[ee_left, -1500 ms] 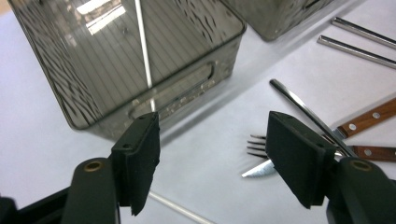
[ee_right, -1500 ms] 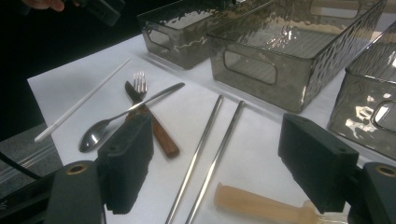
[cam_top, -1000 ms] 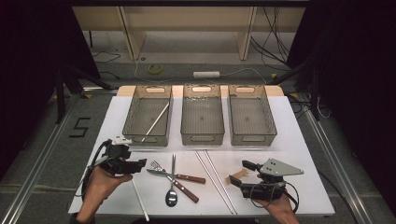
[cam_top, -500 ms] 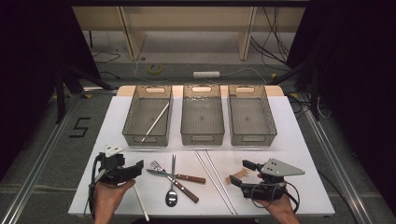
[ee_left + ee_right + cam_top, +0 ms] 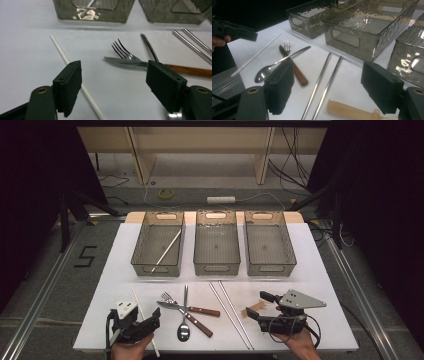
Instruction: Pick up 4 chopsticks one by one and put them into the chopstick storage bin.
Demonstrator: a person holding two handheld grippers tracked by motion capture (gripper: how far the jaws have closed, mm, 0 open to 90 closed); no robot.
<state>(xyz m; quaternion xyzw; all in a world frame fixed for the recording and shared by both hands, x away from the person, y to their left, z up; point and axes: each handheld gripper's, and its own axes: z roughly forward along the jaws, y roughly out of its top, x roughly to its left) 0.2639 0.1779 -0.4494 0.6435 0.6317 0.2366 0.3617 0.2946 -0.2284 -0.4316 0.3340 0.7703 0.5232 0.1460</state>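
Note:
My left gripper (image 5: 152,321) hovers low at the table's near left, open, and its jaws have just been opening. In the left gripper view (image 5: 113,75) only bare table lies between the pads. A white chopstick (image 5: 62,53) (image 5: 143,317) passes under the left pad. A second white chopstick (image 5: 167,251) leans inside the left bin (image 5: 155,268). A fork (image 5: 167,297), a wood-handled knife (image 5: 192,309) and a spoon (image 5: 183,330) lie crossed at the front centre. My right gripper (image 5: 256,304) (image 5: 328,72) rests open at the near right, with a beige plastic utensil (image 5: 352,111) low between its jaws, untouched.
Two more translucent grey bins (image 5: 216,268) (image 5: 272,268) stand in a row with the left one across the middle of the white table. A pair of metal chopsticks (image 5: 231,315) lies between the cutlery and my right gripper. The table's front edge runs just below both hands.
My left gripper has moved back toward the front edge and lower, beside the white chopstick, with its jaws a little wider. The right gripper has stayed where it was.

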